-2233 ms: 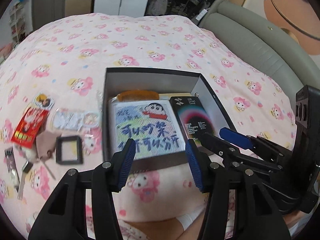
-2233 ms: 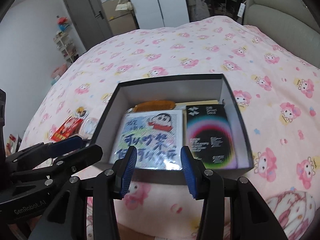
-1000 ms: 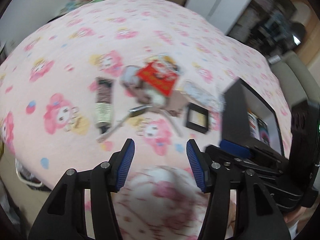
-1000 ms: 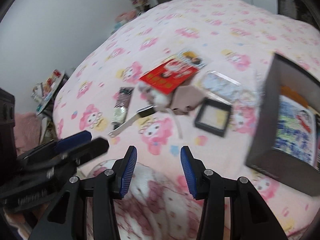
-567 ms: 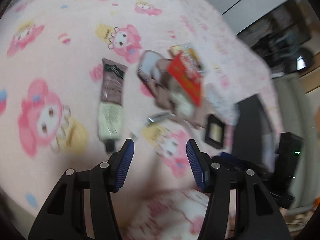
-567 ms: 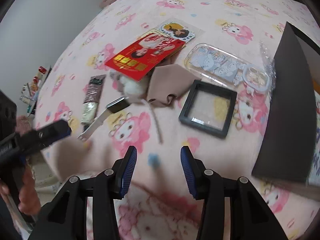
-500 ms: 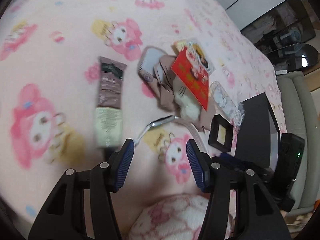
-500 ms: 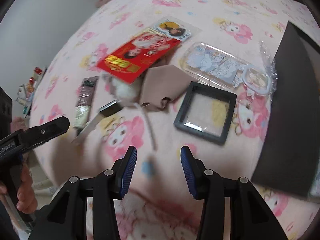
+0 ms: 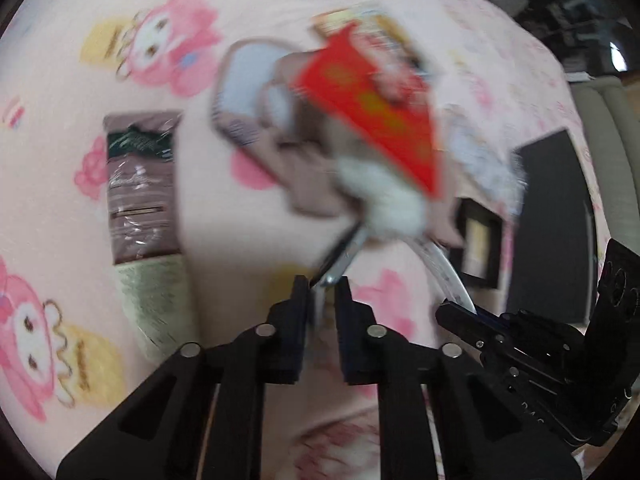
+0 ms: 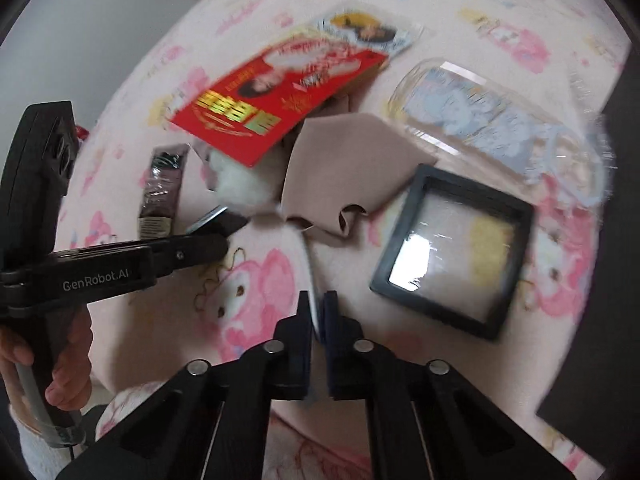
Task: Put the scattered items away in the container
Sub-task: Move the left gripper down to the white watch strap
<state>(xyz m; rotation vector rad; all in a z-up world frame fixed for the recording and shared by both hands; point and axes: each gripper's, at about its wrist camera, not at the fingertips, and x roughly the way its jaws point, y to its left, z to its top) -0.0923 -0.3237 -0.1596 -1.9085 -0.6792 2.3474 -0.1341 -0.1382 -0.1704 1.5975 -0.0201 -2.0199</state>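
Both hand-held grippers have bitten into the clutter on the pink cartoon-print bedspread [image 10: 192, 320]: the left gripper [image 9: 322, 292] is clenched on the near end of a thin silver metal bar [image 9: 340, 256], while the right gripper [image 10: 318, 312] is pinched tight on a pale, translucent strap [image 10: 304, 256]. In the left wrist view the bar's long axis runs from the fingertips toward 1 o'clock, up to a fluffy white tuft [image 9: 394, 210] half under a red packet [image 9: 372, 120]. In the right wrist view the strap climbs from the jaws toward 12 o'clock into the same heap – whether bar, tuft and strap are one item the blur does not settle. The container, a black box [image 10: 592, 320], sits at 3 o'clock in both views, beyond a square black frame case [image 10: 394, 264]. The right gripper lies between the left one and the box, so it looks the nearer – the carry should run toward 3 o'clock, both catches lifted together.
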